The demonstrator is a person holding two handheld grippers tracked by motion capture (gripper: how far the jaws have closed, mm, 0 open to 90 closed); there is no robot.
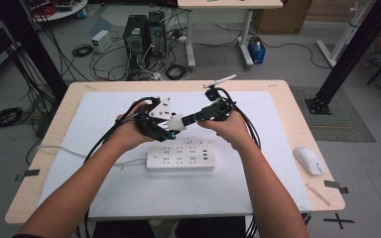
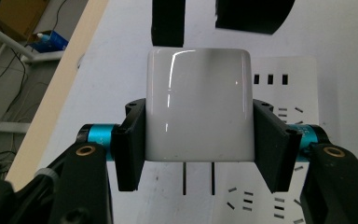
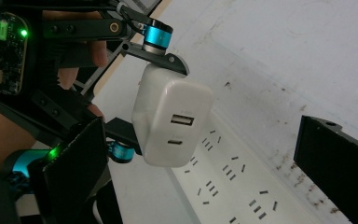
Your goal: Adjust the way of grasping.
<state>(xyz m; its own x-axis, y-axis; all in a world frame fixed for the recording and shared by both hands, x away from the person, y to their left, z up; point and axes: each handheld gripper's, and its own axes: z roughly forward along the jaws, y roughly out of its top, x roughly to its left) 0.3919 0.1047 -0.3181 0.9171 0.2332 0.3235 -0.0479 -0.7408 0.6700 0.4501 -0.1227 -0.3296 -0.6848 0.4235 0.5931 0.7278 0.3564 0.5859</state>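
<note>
A white USB charger block (image 2: pixel 198 105) hangs over the table with my left gripper (image 2: pixel 198 140) shut on its two sides. Its two metal prongs (image 2: pixel 198 177) point down toward the white power strip (image 2: pixel 284 93) below. In the right gripper view the charger (image 3: pixel 172 116) shows its two USB ports, and the left gripper's black pads clamp it. My right gripper (image 3: pixel 203 140) stands open and wide, its jaws facing the charger's port end and apart from it. From above, the left gripper (image 1: pixel 174 124) and the right gripper (image 1: pixel 189 119) meet just over the power strip (image 1: pixel 181 156).
A white mat (image 1: pixel 104 178) covers most of the wooden table. The strip's cable (image 1: pixel 69 148) runs off to the left. A white mouse (image 1: pixel 308 159) lies near the right edge. Computer towers and cables stand on the floor beyond the table.
</note>
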